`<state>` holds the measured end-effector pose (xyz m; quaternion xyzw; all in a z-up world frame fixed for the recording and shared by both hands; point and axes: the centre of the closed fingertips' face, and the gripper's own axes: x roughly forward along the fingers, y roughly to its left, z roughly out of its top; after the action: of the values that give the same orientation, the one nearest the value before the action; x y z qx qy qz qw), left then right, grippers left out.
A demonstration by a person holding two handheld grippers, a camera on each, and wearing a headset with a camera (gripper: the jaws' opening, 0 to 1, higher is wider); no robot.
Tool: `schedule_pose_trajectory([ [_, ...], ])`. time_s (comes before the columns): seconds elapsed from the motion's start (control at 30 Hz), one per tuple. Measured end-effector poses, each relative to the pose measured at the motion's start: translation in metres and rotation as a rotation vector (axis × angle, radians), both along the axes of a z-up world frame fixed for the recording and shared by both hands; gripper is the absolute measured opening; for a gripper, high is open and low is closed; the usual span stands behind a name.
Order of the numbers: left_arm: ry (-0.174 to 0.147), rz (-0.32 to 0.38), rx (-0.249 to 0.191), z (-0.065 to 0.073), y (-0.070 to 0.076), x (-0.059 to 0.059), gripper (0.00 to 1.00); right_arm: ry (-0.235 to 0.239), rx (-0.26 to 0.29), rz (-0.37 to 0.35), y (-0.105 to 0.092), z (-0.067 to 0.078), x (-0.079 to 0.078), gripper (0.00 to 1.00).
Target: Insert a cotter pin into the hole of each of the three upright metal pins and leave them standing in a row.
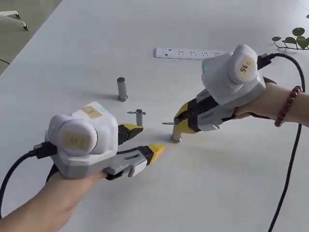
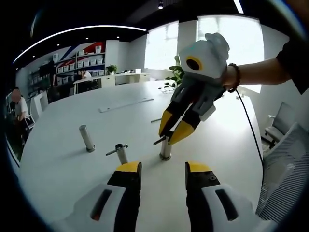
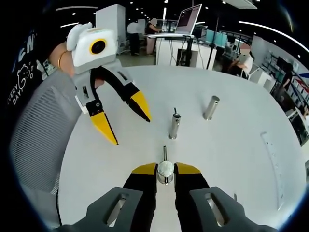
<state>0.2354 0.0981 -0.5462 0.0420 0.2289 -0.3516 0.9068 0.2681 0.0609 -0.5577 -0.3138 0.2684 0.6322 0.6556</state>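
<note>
Tabletop (image 1: 217,183); R gripper (image 3: 165,170) clamps pin (image 1: 176,137), cotter (image 1: 168,123) prob. in; L gripper (image 2: 163,168) spread.

right gripper (image 3: 165,167) clamps a metal pin (image 3: 165,172); left gripper (image 3: 130,128) hangs spread open nearby.

- The left tongs (image 1: 143,139) sit low on the near left, gripped from below by the left hand (image 1: 77,181), with the forearm coming in from the bottom corner.
- Their two yellow-tipped jaws stand wide apart with nothing between them, and they point towards the right tongs (image 1: 179,126).
- The right tongs reach in from the right and tilt downward, with the right hand (image 1: 263,104) behind them and the forearm stretching away to the right edge.
- Their jaws are closed on the top of an upright metal pin (image 1: 176,137).
</note>
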Motion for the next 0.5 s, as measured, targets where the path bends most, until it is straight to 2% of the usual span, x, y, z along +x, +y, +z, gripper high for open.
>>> schedule_pose_trajectory([
  [0.17, 0.005, 0.007, 0.018, -0.001, 0.007, -0.003, 0.36, 0.008, 0.016, -0.018, 0.003, 0.001, 0.01, 0.08],
  [0.4, 0.008, 0.013, 0.015, 0.002, 0.015, -0.007, 0.37, 0.035, 0.03, -0.019, 0.008, 0.0, 0.013, 0.08],
  [0.5, 0.005, 0.021, 0.012, 0.004, 0.017, -0.007, 0.37, 0.031, 0.031, -0.009, 0.01, 0.001, 0.015, 0.08],
])
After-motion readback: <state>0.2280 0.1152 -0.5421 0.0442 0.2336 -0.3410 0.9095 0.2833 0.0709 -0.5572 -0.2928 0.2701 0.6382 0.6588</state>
